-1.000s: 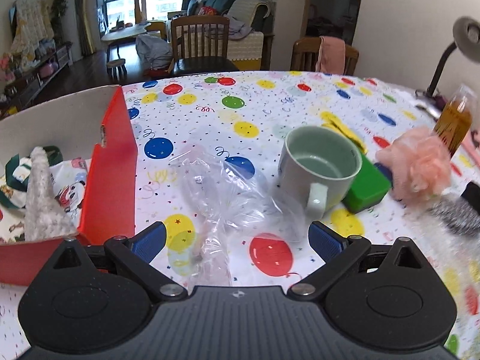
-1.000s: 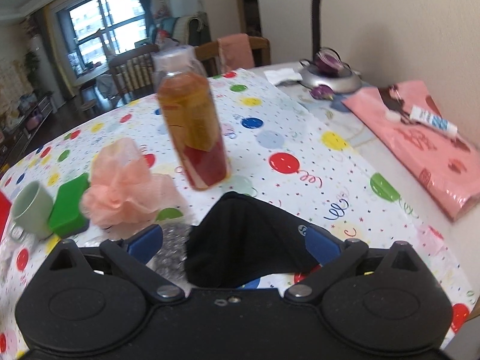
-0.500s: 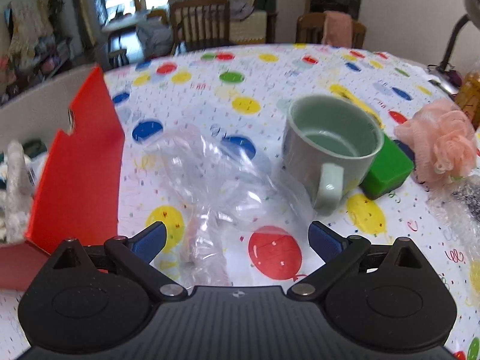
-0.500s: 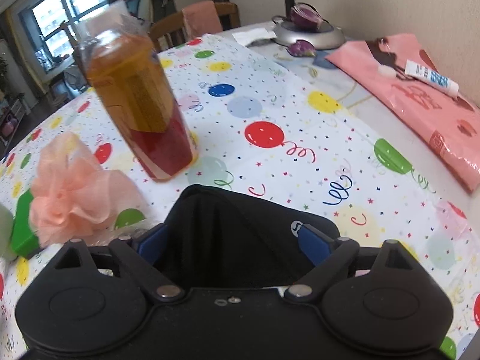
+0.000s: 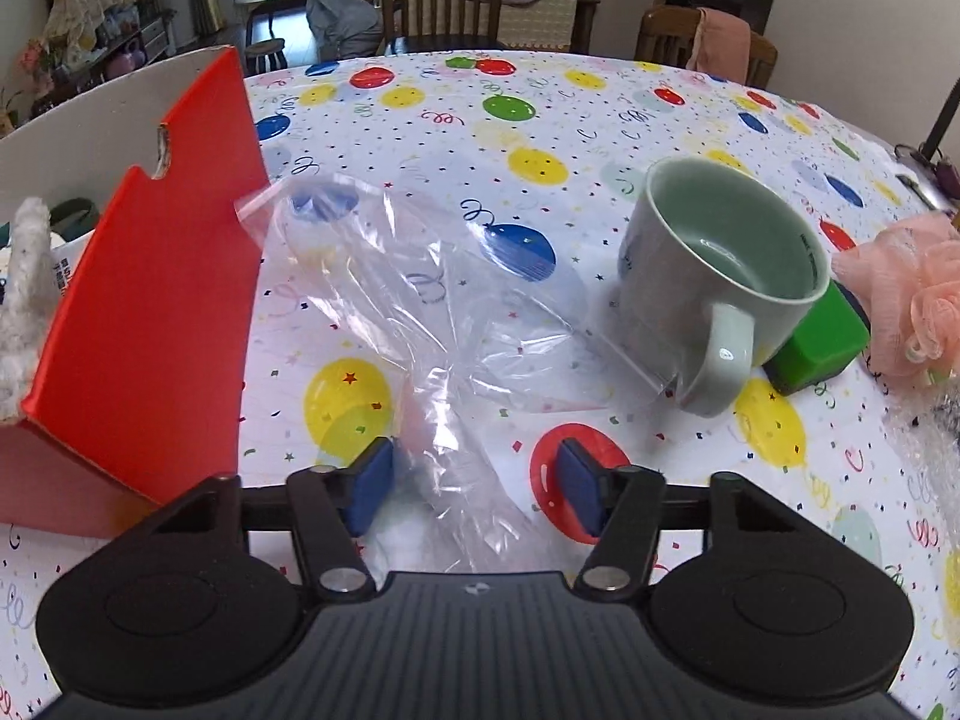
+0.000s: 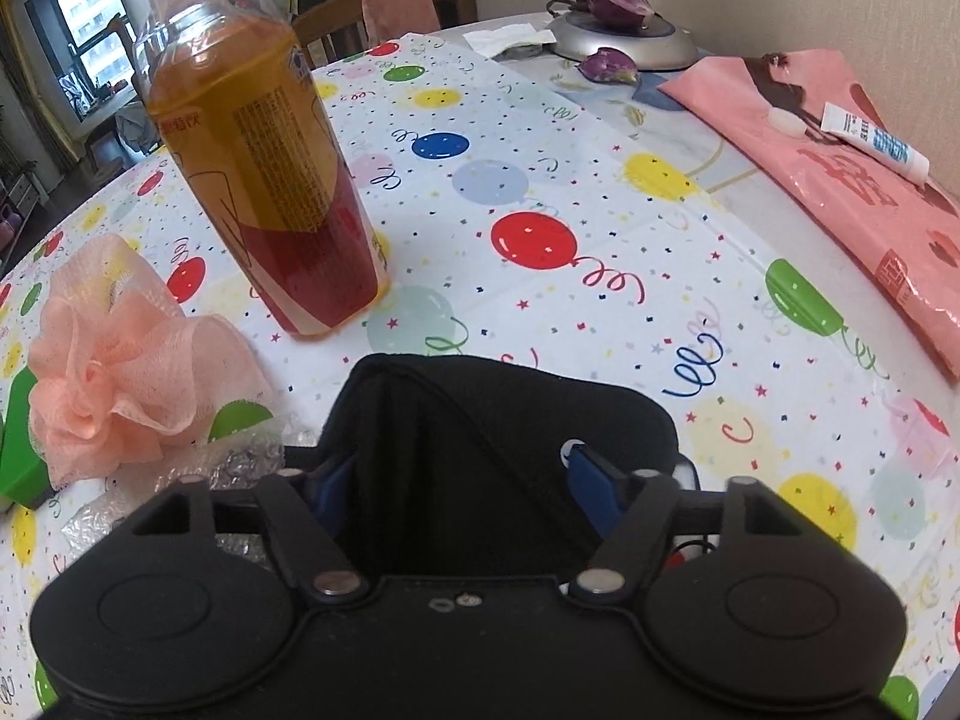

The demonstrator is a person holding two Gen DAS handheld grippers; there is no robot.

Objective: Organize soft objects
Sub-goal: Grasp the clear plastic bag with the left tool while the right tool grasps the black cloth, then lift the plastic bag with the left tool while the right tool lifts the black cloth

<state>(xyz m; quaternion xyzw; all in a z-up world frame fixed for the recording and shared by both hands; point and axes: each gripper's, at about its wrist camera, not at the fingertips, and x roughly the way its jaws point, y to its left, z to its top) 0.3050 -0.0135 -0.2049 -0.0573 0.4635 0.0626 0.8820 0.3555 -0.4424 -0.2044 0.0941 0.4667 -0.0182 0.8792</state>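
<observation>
Left tongs, jaws just closing, straddle the clear plastic bag; right tongs, also closing, pinch the black cloth pouch.

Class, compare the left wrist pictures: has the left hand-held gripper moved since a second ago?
Yes. The left hand-held gripper has come down and forward toward the clear plastic bag; the mug looms larger. Its jaws have just been closing around the bag.

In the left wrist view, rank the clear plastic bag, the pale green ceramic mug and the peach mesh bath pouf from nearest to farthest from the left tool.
1. Clear plastic bag: between the left tool's blue pads, trailing up the table.
2. Pale green ceramic mug: farther up, to the right.
3. Peach mesh bath pouf: far right edge, past the mug.
</observation>
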